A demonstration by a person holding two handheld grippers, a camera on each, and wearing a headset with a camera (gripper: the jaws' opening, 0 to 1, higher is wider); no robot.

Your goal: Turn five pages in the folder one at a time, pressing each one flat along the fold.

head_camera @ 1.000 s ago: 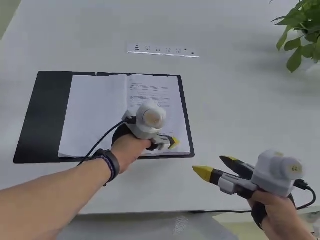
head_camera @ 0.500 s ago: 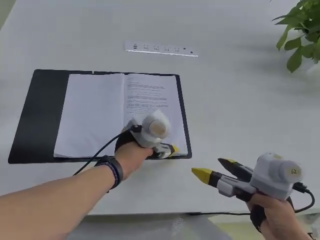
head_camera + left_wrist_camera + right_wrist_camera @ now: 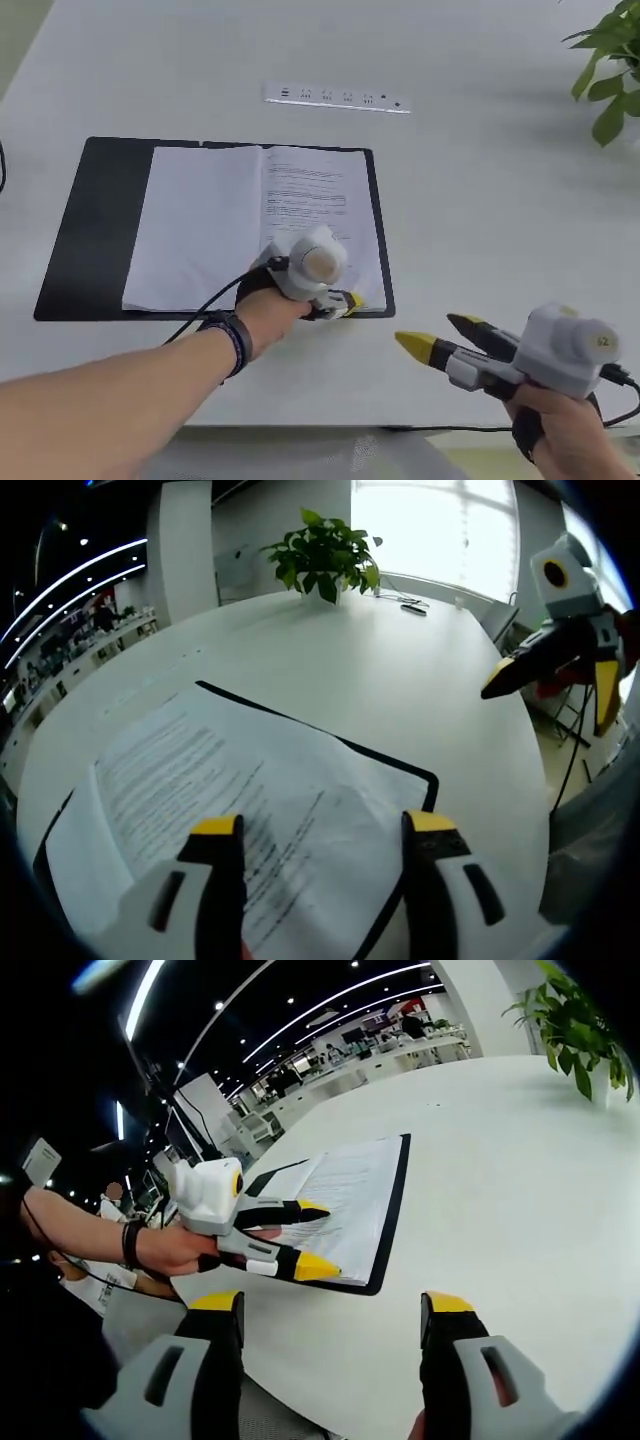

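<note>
Folder (image 3: pixel 100 230) is lying open on the table (image 3: pixel 480 180) in the head view, with its printed right page (image 3: pixel 320 200) lying flat. The left gripper (image 3: pixel 342 302) is sitting at the folder's near right corner, having slid from mid-page toward the folder's near edge over the last second. Its jaws are standing apart and gripping nothing. I judge it is lining up to catch the page corner, so this turn is not yet begun. The right gripper (image 3: pixel 437 333) is still waiting off the folder's near right corner, over bare table, wide and empty.

In the left gripper view, the jaws are spreading wide across the printed page beside the folder's black border. I cannot tell whether they are touching the paper.

In the right gripper view, the gripper's own jaws are gaping over the table and facing the folder.
</note>
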